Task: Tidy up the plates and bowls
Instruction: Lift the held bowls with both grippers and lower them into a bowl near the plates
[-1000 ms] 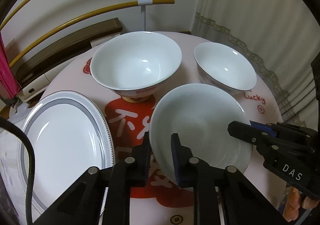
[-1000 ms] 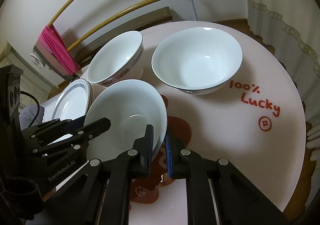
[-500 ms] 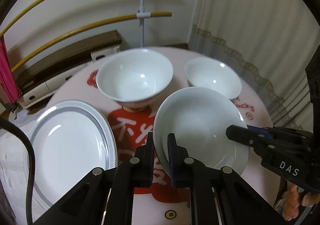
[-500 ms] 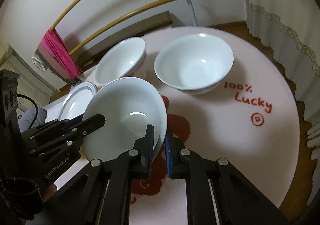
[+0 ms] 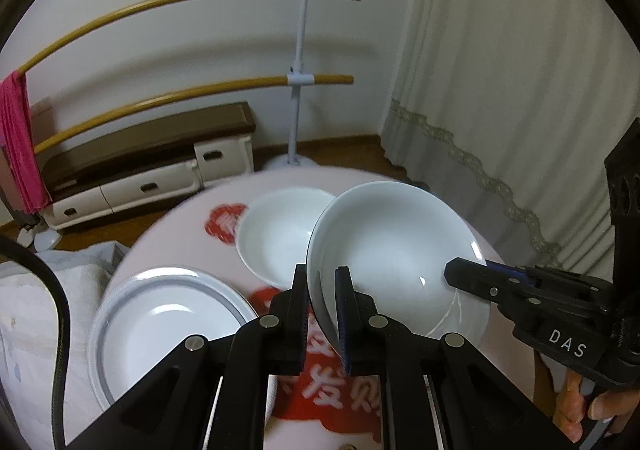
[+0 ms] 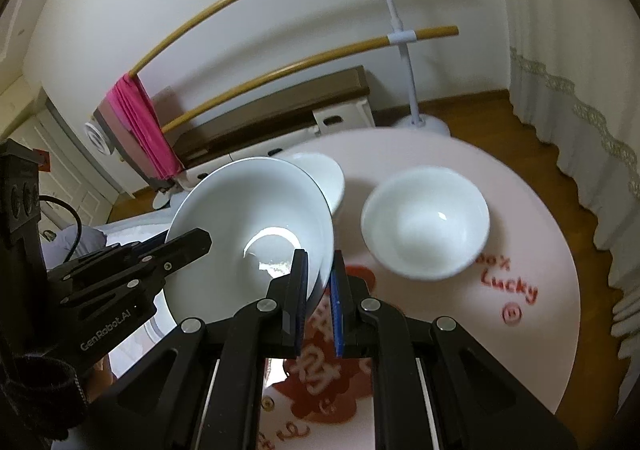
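- My left tongs [image 5: 322, 310] pinch the near rim of a white bowl [image 5: 394, 250], which I hold tilted, off the table [image 6: 532, 234].
- My right tongs [image 6: 319, 290] clamp the opposite rim of that bowl, one finger inside, one outside.
- Left of the left tongs, a grey-rimmed plate [image 5: 160, 314] lies flat.
- Beyond the held bowl sits a second bowl [image 5: 280, 234]; a third bowl [image 6: 426, 224] stands ahead and right of my right tongs.
- Farthest off, a pink cloth [image 6: 144, 126] hangs on a rail.
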A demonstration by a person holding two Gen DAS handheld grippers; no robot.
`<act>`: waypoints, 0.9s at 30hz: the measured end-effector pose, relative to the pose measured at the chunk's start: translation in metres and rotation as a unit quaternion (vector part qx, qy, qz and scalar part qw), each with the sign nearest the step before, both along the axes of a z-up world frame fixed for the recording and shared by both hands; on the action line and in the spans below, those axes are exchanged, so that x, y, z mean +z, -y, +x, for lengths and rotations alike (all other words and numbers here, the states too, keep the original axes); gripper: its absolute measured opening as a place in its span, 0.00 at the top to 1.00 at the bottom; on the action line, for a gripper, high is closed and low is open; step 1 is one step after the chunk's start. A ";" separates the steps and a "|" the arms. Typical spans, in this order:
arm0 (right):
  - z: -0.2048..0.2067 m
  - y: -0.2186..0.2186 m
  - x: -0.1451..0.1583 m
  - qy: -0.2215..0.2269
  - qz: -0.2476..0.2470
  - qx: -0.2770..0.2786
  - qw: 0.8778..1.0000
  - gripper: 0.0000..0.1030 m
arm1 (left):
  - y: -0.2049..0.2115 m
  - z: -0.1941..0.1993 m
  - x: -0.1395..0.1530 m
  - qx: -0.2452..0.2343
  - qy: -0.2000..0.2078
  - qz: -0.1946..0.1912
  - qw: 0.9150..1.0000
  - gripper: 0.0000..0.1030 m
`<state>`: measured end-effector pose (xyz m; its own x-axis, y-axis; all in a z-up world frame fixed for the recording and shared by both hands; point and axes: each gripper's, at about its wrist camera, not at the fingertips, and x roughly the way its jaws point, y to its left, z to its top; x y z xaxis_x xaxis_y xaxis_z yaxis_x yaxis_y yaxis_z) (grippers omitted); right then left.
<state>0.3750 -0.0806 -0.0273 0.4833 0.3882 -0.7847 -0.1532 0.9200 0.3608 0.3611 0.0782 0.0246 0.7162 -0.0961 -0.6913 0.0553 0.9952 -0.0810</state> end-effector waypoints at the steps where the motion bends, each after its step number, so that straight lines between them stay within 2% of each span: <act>1: 0.005 -0.003 0.002 0.004 0.000 0.002 1.000 0.90 | -0.002 0.001 0.001 0.003 0.003 0.001 1.000 0.92; 6: 0.034 -0.016 0.003 0.011 -0.008 0.010 1.000 0.90 | -0.020 0.018 -0.002 0.024 0.008 -0.011 1.000 0.92; 14: 0.078 -0.030 -0.026 -0.013 -0.036 0.013 0.999 0.90 | -0.031 0.063 -0.027 0.044 -0.023 -0.025 0.998 0.92; 21: 0.093 -0.036 -0.056 -0.037 -0.059 0.017 0.997 0.90 | -0.041 0.095 -0.043 0.052 -0.046 -0.034 0.997 0.92; 27: 0.098 -0.042 -0.061 -0.033 -0.077 0.017 0.996 0.90 | -0.041 0.109 -0.049 0.055 -0.053 -0.032 0.997 0.92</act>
<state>0.4726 -0.0384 -0.0881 0.4176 0.2766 -0.8655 -0.1656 0.9598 0.2268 0.4698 0.1190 -0.0244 0.6480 -0.0674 -0.7587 -0.0656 0.9874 -0.1437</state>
